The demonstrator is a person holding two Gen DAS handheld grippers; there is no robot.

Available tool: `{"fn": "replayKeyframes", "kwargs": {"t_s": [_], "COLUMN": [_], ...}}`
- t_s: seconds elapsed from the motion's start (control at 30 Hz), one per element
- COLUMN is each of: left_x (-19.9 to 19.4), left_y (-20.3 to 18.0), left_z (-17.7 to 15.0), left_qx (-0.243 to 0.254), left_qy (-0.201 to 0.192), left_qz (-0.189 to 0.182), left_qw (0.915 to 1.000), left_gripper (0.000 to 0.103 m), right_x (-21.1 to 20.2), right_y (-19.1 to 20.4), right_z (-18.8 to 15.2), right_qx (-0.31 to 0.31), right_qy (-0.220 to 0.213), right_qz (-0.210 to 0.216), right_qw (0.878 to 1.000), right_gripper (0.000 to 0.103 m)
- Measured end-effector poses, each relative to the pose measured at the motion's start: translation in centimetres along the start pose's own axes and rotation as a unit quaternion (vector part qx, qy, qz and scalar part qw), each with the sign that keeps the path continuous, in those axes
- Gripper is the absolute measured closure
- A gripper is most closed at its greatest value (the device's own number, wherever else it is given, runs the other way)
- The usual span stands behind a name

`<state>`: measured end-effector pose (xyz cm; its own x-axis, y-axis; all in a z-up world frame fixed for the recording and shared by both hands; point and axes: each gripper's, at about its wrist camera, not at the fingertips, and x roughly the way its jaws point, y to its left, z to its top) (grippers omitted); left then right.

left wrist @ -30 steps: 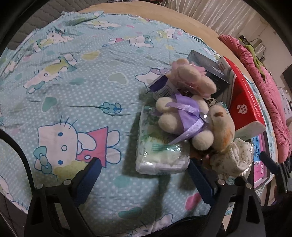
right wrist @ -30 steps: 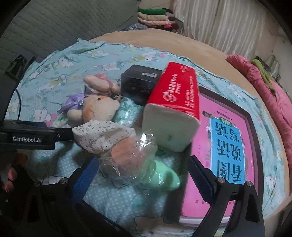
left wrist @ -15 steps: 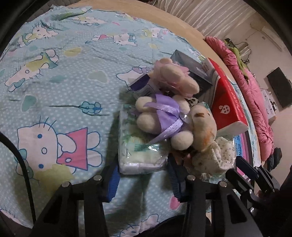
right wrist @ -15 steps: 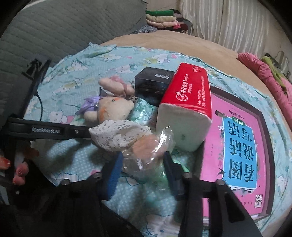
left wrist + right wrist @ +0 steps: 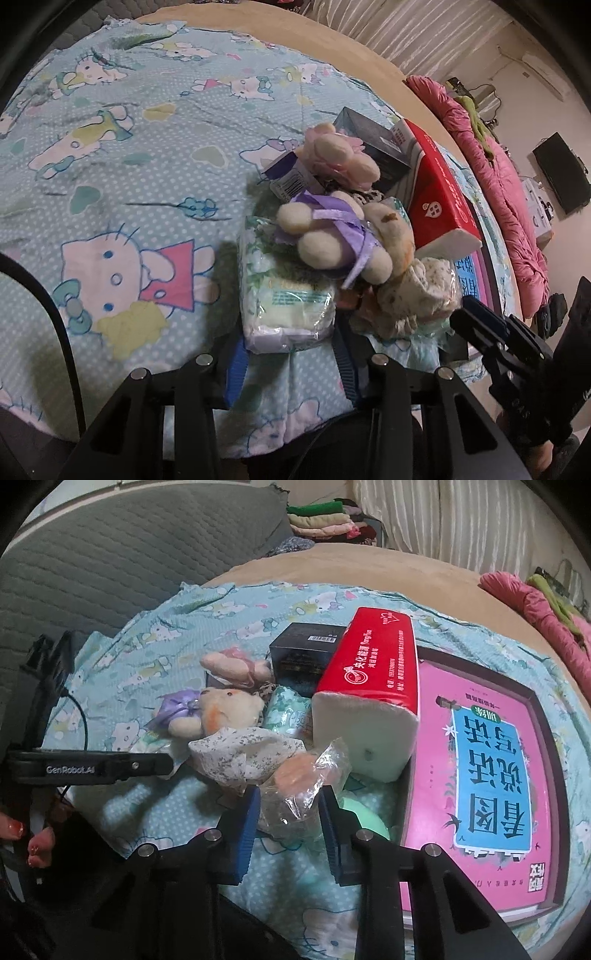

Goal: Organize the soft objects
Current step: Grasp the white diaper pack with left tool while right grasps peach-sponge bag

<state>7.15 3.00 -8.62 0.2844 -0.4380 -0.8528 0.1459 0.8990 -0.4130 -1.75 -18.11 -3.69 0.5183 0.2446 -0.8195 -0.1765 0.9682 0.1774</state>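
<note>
A heap of soft things lies on the Hello Kitty sheet (image 5: pixel 122 192). My left gripper (image 5: pixel 290 363) is shut on a clear-wrapped tissue pack (image 5: pixel 286 295), pads on its near sides. On the pack rests a plush bear with a purple ribbon (image 5: pixel 332 236); it also shows in the right wrist view (image 5: pixel 218 712). My right gripper (image 5: pixel 290 830) is shut on a crinkly clear bag holding something orange (image 5: pixel 301 779). A floral white cloth (image 5: pixel 243 753) lies against it, and a green soft thing (image 5: pixel 364 816) behind.
A red tissue pack (image 5: pixel 373 675) leans on a black box (image 5: pixel 303 653). A pink picture book (image 5: pixel 487 775) lies at the right. A pink quilt (image 5: pixel 495 184) runs along the bed's far side. Folded clothes (image 5: pixel 328 522) are stacked by the headboard.
Both grippers went from wide open to closed: the left one onto the tissue pack, the right one onto the clear bag. Both moved in toward the heap.
</note>
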Motion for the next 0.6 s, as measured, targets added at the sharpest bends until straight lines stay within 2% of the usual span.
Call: {"fn": "replayKeyframes", "kwargs": {"t_s": [0.2, 0.27, 0.3, 0.37, 0.4, 0.47, 0.6], "left_x": [-1.4, -1.4, -1.4, -1.4, -1.3, -1.5, -2.2], "left_y": [0.9, 1.5, 1.7, 2.0, 2.1, 2.1, 1.8], "left_z": [-0.5, -0.4, -0.3, -0.4, -0.4, -0.4, -0.4], "left_qx": [-0.014, -0.019, -0.022, -0.027, -0.028, -0.027, -0.020], "left_qy": [-0.003, -0.003, -0.003, -0.001, 0.000, -0.001, -0.011], "left_qz": [0.020, 0.030, 0.031, 0.030, 0.031, 0.033, 0.034], "left_qw": [0.9997, 0.9993, 0.9993, 0.9992, 0.9991, 0.9991, 0.9992], "left_gripper": [0.061, 0.061, 0.061, 0.061, 0.061, 0.061, 0.061], "right_x": [-0.6, -0.2, 0.1, 0.7, 0.9, 1.5, 2.2], "right_y": [-0.2, -0.2, -0.2, -0.3, -0.3, 0.0, 0.3], "right_z": [-0.2, -0.2, -0.1, -0.1, 0.0, 0.0, 0.1], "right_qx": [0.001, -0.004, -0.006, 0.001, 0.003, -0.008, -0.024], "right_qy": [-0.005, 0.001, 0.003, 0.008, 0.012, 0.023, 0.019], "right_qz": [0.000, -0.007, -0.008, -0.003, -0.010, -0.027, -0.042], "right_qw": [1.000, 1.000, 1.000, 1.000, 1.000, 0.999, 0.999], "right_gripper": [0.076, 0.083, 0.083, 0.074, 0.060, 0.039, 0.034]}}
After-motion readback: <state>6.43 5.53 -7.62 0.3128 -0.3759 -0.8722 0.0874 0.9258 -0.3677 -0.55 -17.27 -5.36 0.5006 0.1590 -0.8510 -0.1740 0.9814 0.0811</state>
